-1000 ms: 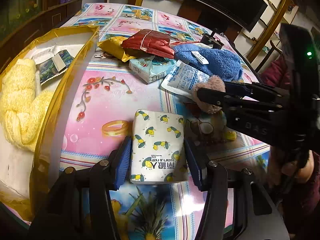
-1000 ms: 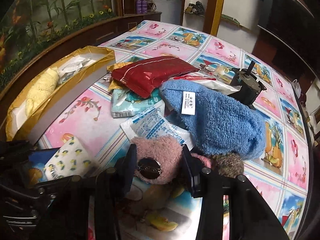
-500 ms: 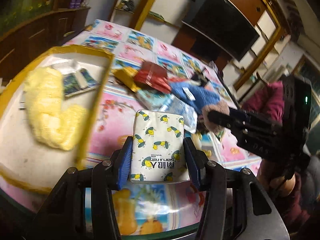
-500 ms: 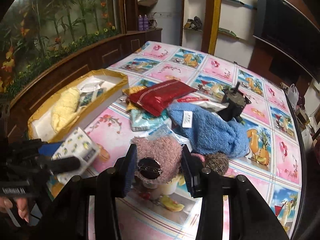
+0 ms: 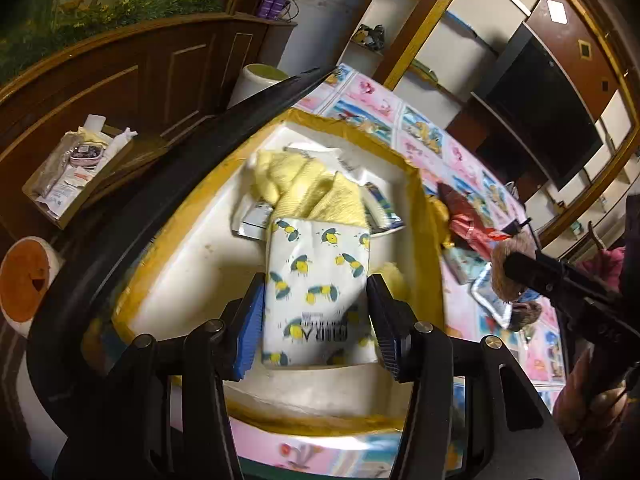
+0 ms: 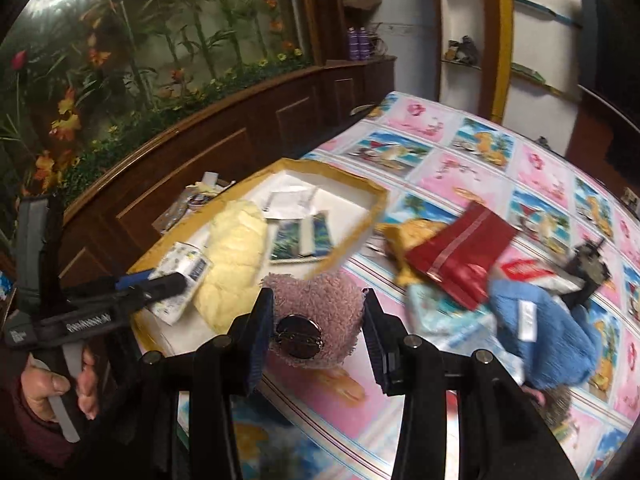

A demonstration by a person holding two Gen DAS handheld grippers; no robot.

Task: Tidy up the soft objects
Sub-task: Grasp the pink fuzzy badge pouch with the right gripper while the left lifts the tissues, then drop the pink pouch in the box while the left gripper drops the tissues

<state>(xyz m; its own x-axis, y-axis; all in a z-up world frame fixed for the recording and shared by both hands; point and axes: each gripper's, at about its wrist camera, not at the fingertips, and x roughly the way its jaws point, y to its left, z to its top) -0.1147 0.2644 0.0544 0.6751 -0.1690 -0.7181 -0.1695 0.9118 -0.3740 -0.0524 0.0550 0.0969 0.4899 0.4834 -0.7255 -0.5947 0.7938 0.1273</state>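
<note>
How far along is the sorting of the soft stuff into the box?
Done: yellow knit lies in the gold-rimmed box. In hand: left gripper holds the lemon-print tissue pack over it; right gripper holds the pink plush. Left: blue towel, red pouch.

Lemon-print tissue pack (image 5: 320,288) is held up over the gold-rimmed white box (image 5: 424,216), fuzzy pink plush (image 6: 316,312) is lifted off the worktop, yellow knit (image 5: 308,192) sits inside.

Left gripper (image 5: 316,300) and right gripper (image 6: 318,316) are both clamped, raised above the surface.
</note>
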